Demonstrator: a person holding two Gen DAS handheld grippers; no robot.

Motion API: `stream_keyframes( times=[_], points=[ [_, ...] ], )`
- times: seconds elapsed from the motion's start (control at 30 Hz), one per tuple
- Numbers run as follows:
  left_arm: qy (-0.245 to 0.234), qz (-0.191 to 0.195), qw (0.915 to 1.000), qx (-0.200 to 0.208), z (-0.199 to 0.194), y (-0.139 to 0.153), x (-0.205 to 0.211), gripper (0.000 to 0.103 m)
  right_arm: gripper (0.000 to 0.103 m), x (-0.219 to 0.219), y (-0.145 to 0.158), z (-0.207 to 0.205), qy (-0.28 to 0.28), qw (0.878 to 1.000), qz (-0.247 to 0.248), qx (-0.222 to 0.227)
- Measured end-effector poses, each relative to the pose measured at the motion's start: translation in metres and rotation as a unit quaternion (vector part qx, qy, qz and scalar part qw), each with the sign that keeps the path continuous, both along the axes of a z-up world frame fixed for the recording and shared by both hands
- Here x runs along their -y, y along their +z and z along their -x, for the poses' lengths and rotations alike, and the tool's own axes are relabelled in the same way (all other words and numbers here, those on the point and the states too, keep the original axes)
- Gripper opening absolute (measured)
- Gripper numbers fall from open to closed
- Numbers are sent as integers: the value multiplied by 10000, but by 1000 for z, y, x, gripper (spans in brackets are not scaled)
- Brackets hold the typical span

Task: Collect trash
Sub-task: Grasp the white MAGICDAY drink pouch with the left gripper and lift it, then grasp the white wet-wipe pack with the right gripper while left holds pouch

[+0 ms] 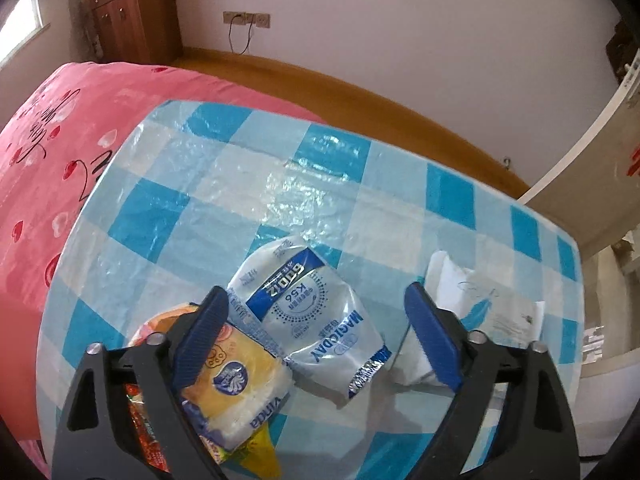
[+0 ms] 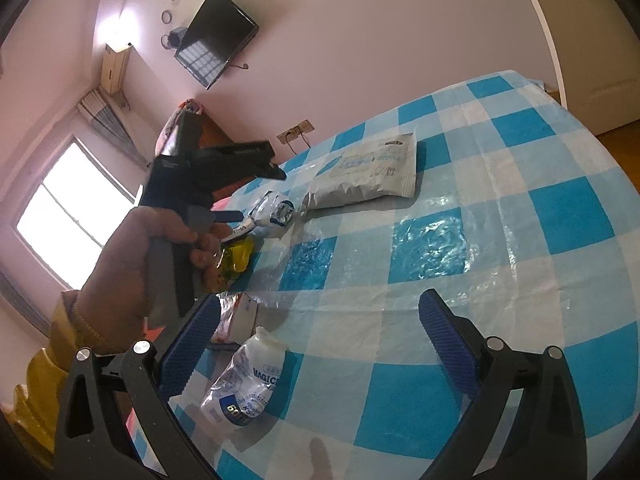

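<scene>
Two jaws of the left gripper (image 1: pixel 316 340) stood apart astride the Magicday wrapper (image 1: pixel 316 320) flat on the checked tablecloth (image 1: pixel 360 184), unclamped, requiring lower, centred closure; right gripper (image 2: pixel 320 348) likewise apart, empty.

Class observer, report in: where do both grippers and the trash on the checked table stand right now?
Left gripper open over the MAGICDAY wrapper, not gripping. Right gripper open, empty. Tissue pack crowds the left finger; white packet beside the right.
</scene>
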State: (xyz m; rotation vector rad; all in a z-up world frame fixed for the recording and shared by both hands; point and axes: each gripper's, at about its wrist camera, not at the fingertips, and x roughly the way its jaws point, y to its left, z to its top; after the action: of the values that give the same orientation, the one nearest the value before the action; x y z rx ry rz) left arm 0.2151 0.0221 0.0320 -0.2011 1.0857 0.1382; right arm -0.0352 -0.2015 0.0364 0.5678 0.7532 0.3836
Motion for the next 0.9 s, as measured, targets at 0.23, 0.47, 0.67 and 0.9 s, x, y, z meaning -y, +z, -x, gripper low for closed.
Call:
stream_keyframes(
  times=[0.23,0.47,0.67,0.9],
  points=[
    [-3,0,9999,-124,-4,-11,2,66,98,10,0,1,-72,9999,-156,-11],
    [-373,-146,9992,-12,-13,-11,25,65,98,17,-1,4,-125,9996,-238,1],
    [-1270,-1043,9863,161,-19,-9,70,65,98,24,0,5,-211,9993,-293,7],
    [-2650,-1290,9551,292,21,-14,127,65,98,51,3,9,-623,9977,-253,77]
  ],
)
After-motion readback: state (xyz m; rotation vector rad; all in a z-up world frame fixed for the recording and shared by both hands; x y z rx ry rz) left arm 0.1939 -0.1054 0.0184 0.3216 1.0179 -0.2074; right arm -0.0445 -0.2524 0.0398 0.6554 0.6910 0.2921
